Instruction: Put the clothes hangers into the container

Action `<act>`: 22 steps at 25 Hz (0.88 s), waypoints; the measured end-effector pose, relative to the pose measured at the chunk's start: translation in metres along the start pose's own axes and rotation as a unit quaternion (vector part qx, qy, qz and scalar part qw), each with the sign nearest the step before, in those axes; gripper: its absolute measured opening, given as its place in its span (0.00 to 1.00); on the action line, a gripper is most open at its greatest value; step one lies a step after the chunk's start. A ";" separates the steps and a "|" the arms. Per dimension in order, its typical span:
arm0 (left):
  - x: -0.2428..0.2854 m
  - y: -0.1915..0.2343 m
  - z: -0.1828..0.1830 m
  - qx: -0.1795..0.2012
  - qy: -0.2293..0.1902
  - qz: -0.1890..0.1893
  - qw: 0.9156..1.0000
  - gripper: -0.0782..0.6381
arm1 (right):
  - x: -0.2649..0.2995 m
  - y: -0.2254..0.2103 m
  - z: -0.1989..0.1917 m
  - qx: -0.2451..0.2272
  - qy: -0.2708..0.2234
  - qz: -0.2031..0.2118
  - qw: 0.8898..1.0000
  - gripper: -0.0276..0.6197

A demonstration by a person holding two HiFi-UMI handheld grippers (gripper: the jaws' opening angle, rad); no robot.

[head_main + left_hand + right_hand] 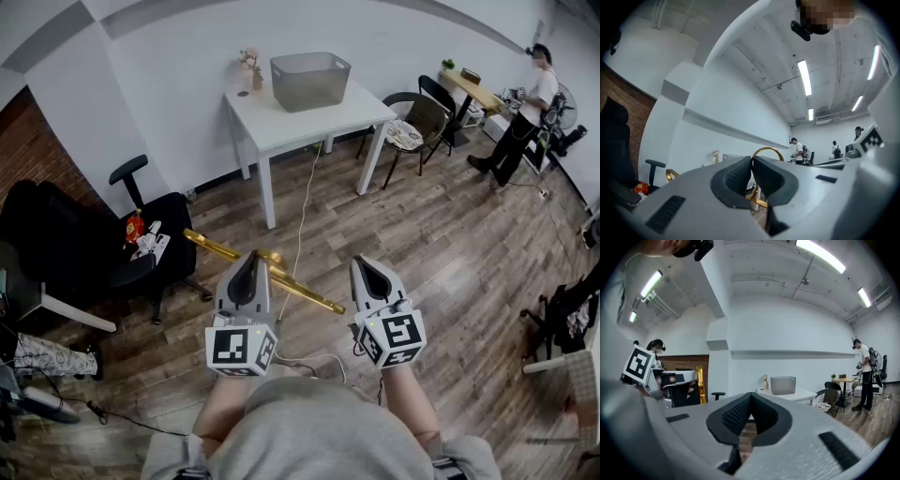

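No readable text, labels, brands or numbers in view.

We note one gold hanger (pixel 309 296), slanted, pinched in the left gripper (pixel 251 261). The grey container (pixel 310 81) stands upright on the white table (pixel 281 122), well apart.
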State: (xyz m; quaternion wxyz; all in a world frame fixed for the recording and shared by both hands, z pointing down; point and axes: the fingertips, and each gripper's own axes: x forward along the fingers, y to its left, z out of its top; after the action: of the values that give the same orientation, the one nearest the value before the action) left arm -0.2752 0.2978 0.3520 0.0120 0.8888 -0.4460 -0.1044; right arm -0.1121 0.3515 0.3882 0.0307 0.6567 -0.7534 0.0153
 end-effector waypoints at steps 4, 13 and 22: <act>0.001 -0.006 0.003 0.009 0.001 0.001 1.000 0.13 | -0.006 -0.007 0.001 0.003 -0.002 0.000 1.000 0.04; 0.010 -0.025 0.002 0.021 0.007 0.005 1.000 0.13 | -0.013 -0.024 -0.001 0.006 -0.007 0.006 1.000 0.04; 0.013 -0.049 -0.011 0.025 0.010 -0.002 1.000 0.13 | -0.029 -0.040 -0.008 0.015 -0.009 0.012 1.000 0.04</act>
State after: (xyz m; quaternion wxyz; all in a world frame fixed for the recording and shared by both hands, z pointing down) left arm -0.2273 0.3162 0.3545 -0.0060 0.8907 -0.4467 -0.0840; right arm -0.0683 0.3752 0.3939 0.0139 0.6483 -0.7609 0.0214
